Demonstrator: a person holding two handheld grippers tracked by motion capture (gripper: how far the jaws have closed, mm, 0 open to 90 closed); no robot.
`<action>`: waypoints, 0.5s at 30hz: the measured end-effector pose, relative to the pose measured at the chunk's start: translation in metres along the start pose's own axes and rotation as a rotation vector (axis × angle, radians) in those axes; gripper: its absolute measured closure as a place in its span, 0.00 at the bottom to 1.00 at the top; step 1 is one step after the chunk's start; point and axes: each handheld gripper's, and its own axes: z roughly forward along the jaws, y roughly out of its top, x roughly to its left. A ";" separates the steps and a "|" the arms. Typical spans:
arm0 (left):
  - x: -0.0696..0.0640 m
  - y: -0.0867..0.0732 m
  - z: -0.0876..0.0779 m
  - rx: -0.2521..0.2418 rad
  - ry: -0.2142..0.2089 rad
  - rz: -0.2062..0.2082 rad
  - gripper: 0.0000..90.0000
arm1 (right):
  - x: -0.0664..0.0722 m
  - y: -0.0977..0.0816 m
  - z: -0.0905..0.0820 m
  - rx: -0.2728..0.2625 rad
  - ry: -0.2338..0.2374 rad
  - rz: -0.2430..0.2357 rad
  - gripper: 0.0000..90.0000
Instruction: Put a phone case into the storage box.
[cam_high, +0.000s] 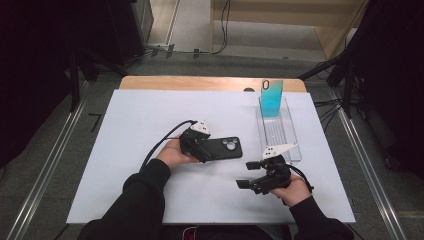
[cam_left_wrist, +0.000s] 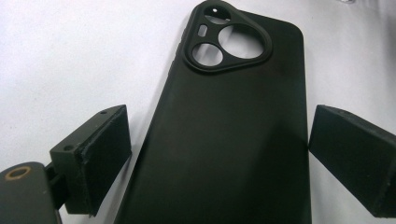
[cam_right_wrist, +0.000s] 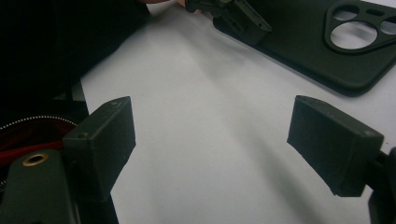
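Note:
A black phone case (cam_high: 227, 148) lies flat on the white table, its camera cutout toward the right. My left gripper (cam_high: 206, 150) reaches over its left end. In the left gripper view the case (cam_left_wrist: 233, 140) runs up between the pads of the left gripper (cam_left_wrist: 224, 154). The jaws stand open; a strip of table shows between the left pad (cam_left_wrist: 100, 154) and the case's edge, while the right pad sits close against the other edge. My right gripper (cam_high: 243, 175) rests near the front right of the table, pointing left, open and empty (cam_right_wrist: 212, 149).
A clear plastic tray (cam_high: 295, 142) stands at the right, with a blue-green phone case (cam_high: 272, 97) leaning upright at its far end. The white table top (cam_high: 140, 130) ends close to the person's sleeves at the front. Dark equipment and cables surround the table.

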 end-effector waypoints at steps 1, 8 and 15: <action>0.000 0.000 0.000 0.001 0.000 0.002 0.07 | 0.000 0.000 0.000 0.000 -0.001 -0.001 0.15; -0.004 0.001 0.002 0.021 0.022 0.038 0.07 | 0.000 0.000 0.000 0.002 0.001 0.002 0.15; -0.007 0.001 0.003 0.036 0.041 0.071 0.06 | 0.000 0.000 0.000 0.004 0.001 0.003 0.15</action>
